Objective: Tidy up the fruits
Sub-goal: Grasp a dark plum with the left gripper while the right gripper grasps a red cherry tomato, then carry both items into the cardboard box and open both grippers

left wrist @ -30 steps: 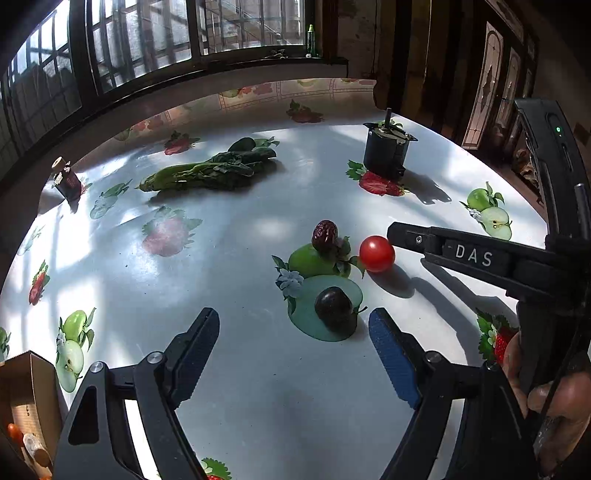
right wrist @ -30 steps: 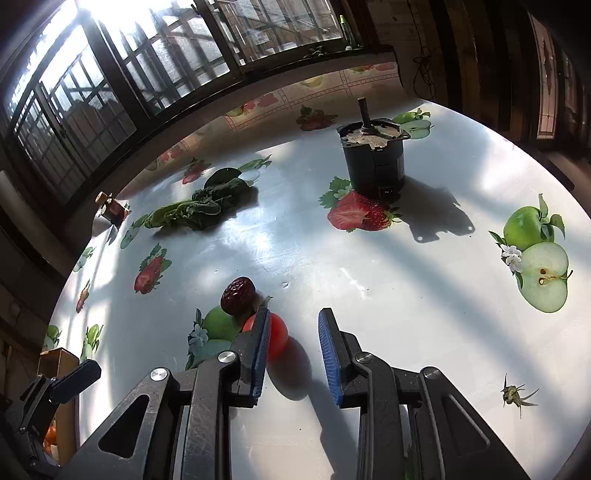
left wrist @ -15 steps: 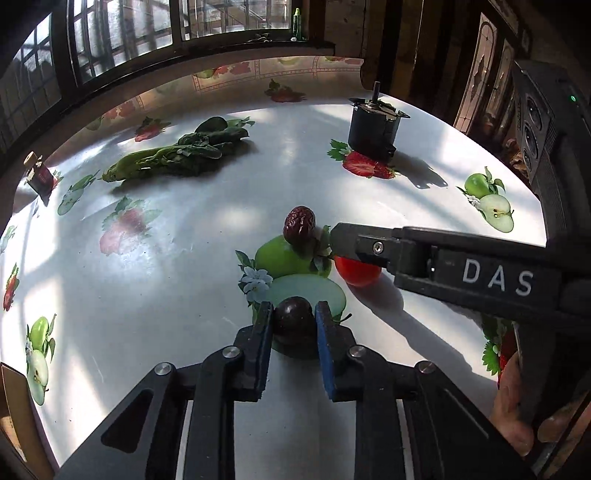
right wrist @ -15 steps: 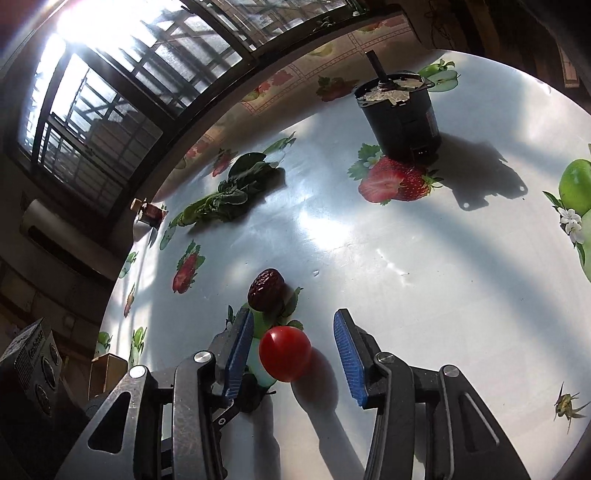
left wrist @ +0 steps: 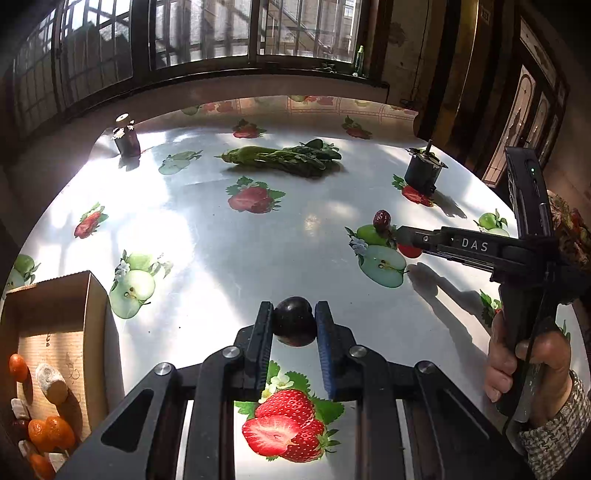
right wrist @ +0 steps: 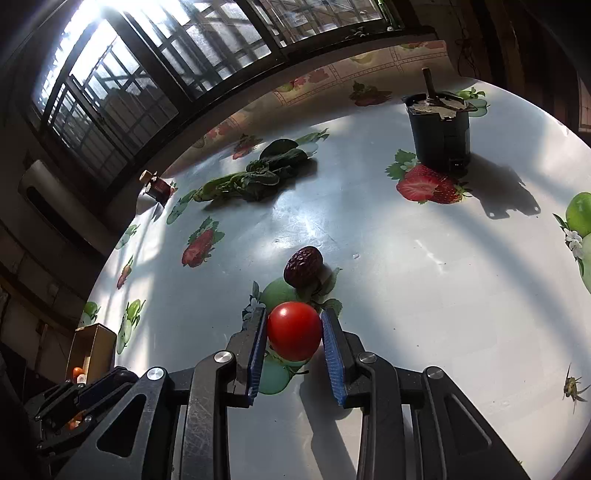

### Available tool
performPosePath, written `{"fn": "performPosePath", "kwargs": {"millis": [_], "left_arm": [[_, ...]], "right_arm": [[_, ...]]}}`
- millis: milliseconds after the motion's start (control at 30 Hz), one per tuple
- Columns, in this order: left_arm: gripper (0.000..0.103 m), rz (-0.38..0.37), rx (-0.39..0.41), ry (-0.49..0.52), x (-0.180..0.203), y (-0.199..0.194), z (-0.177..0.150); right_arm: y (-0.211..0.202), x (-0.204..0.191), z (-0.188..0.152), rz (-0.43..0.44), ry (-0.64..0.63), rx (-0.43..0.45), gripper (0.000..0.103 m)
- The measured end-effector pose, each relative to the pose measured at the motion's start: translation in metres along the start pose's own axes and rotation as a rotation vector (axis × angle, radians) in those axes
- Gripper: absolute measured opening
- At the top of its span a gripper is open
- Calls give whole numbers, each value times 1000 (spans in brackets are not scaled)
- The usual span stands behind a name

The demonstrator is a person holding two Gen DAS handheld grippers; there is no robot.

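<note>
Left gripper [left wrist: 294,320] clamped on one dark purple round plum [left wrist: 294,322], fingers closed against both its sides, fruit seated at the fingertips and raised above the fruit-printed white tablecloth [left wrist: 207,236]. Right gripper [right wrist: 294,329] closed around one glossy red cherry tomato [right wrist: 294,330], blue pads [right wrist: 331,345] at either flank; firm contact on the right pad could not be told for certain. Tomato carried near the tips, over a printed green apple.

Just beyond the tomato, one wrinkled dark red jujube [right wrist: 303,266] lay loose on the cloth, close to the fingertips yet apart from them. In the left wrist view, same jujube [left wrist: 381,220] seen just beside the tip of the right gripper [left wrist: 406,240], held by a right hand [left wrist: 524,365] in a patterned sleeve.

At the table's left edge, one open brown cardboard box [left wrist: 59,306], holding several small orange fruits [left wrist: 50,434] and a pale cork-like piece [left wrist: 51,380]; exact count hidden by the frame edge. Between plum and box, only bare cloth. Farther back: one bundle of dark leafy greens [left wrist: 284,158], one black cylindrical pot with a stick standing in it [right wrist: 439,129], one small dark bottle with a pale cap [left wrist: 125,138] near the barred window [left wrist: 207,33].
</note>
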State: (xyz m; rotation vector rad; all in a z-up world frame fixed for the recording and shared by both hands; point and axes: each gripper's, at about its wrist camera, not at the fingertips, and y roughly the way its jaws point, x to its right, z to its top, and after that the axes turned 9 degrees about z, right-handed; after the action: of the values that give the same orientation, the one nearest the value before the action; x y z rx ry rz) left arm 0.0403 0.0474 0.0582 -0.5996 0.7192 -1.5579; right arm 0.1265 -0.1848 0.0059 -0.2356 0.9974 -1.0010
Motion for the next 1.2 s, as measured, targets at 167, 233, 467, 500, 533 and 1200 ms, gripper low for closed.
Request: {"fn": "performPosePath", "kwargs": {"millis": [167,233,467,500,533,1200], "left_arm": [[22,78,31,-167,-74,-56,-29],[22,123,43,-225,-106,-78,-43],[22,320,32,-354,-198,-120,-99],[22,337,24,-362,-206,-121,-106],[22,351,16,-373,-213,-121,-115],[27,389,-88,-484,-257,-95,-167]], "right_arm": [[-8,-13,-4,68,4,-7,32],[-14,-25,-7,89,-4,-5,32],[-18,-107,-49,217,-77,-88,32],[-15,-122,-58,238,-95,-106,32],[-13,-138,-67,261,-112,-128,32],[60,-323,-247,235,-638,-441,33]]}}
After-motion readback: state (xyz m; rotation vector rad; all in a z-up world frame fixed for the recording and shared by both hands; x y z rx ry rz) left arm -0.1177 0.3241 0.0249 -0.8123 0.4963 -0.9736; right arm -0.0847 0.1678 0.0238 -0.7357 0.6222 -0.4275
